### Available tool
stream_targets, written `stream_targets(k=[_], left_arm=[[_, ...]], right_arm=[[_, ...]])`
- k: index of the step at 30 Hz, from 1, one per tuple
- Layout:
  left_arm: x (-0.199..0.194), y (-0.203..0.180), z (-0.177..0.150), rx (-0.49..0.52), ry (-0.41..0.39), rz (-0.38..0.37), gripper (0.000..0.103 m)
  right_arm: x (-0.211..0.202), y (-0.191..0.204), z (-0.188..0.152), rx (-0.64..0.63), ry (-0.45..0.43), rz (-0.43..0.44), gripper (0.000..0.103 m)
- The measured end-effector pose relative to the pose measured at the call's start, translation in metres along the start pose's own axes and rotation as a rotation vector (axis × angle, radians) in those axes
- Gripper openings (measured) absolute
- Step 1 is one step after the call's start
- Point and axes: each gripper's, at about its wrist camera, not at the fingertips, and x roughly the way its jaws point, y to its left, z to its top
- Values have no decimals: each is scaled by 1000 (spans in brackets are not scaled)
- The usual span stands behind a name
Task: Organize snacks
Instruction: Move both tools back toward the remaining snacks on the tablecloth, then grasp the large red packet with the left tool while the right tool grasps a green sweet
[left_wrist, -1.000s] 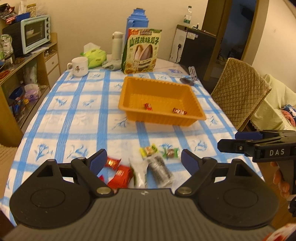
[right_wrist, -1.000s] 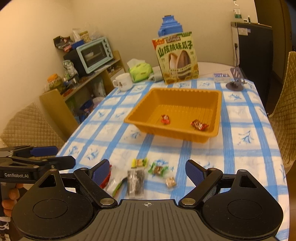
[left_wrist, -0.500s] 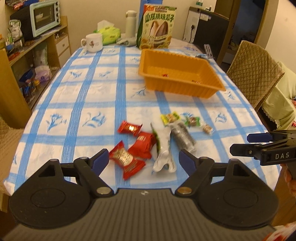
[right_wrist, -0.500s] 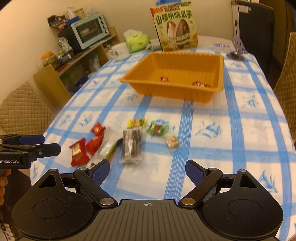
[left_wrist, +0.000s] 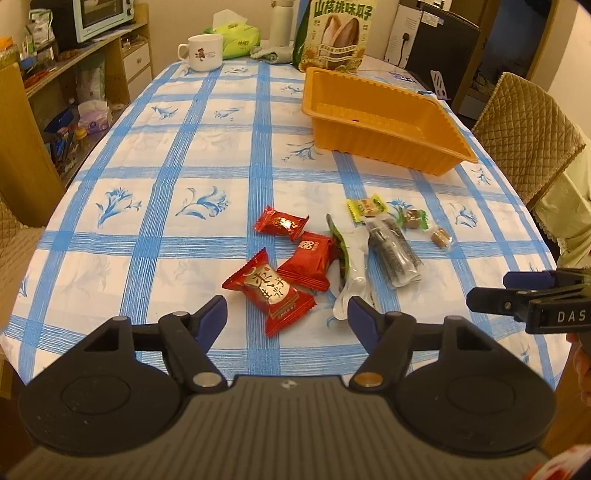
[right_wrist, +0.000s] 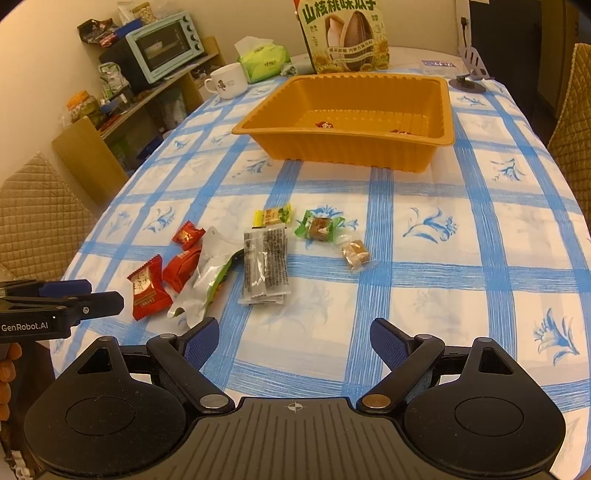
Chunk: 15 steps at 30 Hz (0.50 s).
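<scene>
Meanwhile, both tools — left tool (left_wrist: 287, 314) and right tool (right_wrist: 294, 338) — hang spread and holding nothing above the table's (right_wrist: 424, 295) near edge, where wrapped snacks (left_wrist: 310, 260) lie scattered; the orange tray (right_wrist: 354, 122) sits toward the far end.

Left gripper (left_wrist: 287, 312) held low over the near table (left_wrist: 177, 155) edge, jaws spread wide, nothing between them. Just ahead lay three red packets (left_wrist: 269, 291), a white-green wrapper (left_wrist: 351, 266), a dark packet (left_wrist: 394, 254) and three small candies (left_wrist: 413, 218) in a loose cluster. Farther back, well apart, sat an orange tray (left_wrist: 384, 133). Right gripper (left_wrist: 491, 291) seen side-on at the right edge.
</scene>
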Motion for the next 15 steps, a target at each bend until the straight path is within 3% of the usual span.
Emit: stream_targets(k=[15], left_arm=[[33,15,9,-80,60,-36,57]], right_arm=[[9,-11,2,69,9,-54,88]])
